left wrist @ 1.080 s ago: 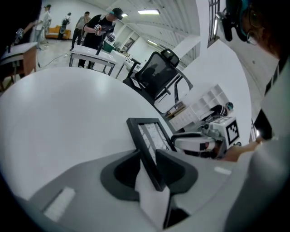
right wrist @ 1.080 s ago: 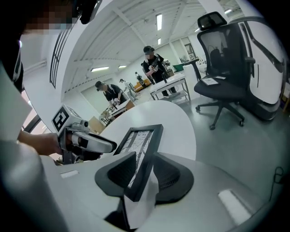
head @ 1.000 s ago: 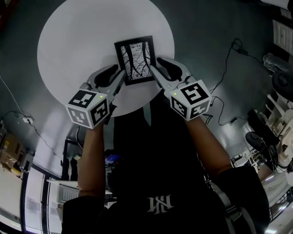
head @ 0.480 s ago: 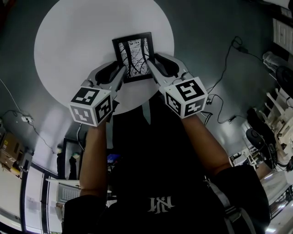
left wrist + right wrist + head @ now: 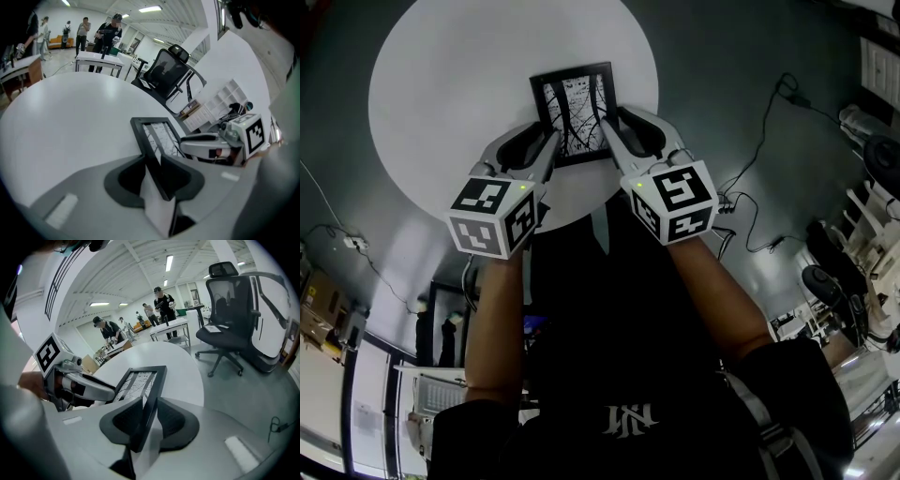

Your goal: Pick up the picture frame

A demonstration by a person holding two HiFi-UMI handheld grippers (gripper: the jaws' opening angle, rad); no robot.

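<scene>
Overall: a round white table is seen from steeply above, with grey floor around it and the person's two forearms reaching in from below.
Picture frame: a black-bordered frame in portrait format is found over the near part of the table top, just in front of the person. A pale print with dark branching lines is shown in it. Whether its underside rests on the table cannot be told.
Left gripper: the frame's left edge is taken between its two dark pads near the lower corner. In the left gripper view the pads are seen pressed against both faces of that edge, so the frame is clamped.
Right gripper: the frame's right edge is placed between its jaws, near the lower corner. The jaws are closing on that edge and are not yet drawn tight, with a slim gap left on the outer side.
Marker cubes: one white cube with black squares is carried at the rear of each gripper, left and right.
Cables: thin black leads are laid across the floor to the right of the table.
Office chair: a black mesh chair is seen beyond the table.
Background: several people are seen standing at desks far behind.
</scene>
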